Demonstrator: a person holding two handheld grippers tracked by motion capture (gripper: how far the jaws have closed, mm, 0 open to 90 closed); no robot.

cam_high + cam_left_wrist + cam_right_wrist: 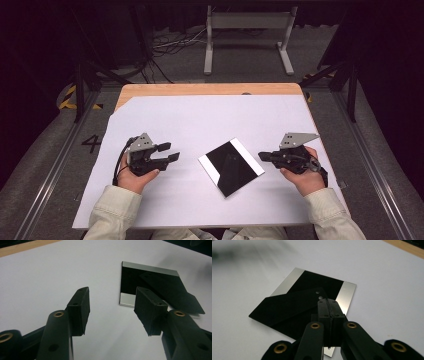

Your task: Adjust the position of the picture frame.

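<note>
A flat square plate (231, 167) lies in the middle of the white sheet, black with a silvery strip (347, 293) along two opposite edges. A black flat piece (287, 307) lies across it and sticks out past one edge. My left gripper (174, 151) rests on the sheet left of the plate, a little apart from it, and points toward it. Its jaws are open with nothing between them (112, 293). My right gripper (260, 156) is at the plate's right edge, its tips over the near silvery strip. Its jaws are shut with nothing between them (328, 301).
A white sheet (200, 120) covers most of the wooden table (200, 89), whose bare wood shows along the far edge. Behind the table are a white metal stand (247, 37) and cables on the floor. The person's sleeves enter at the bottom.
</note>
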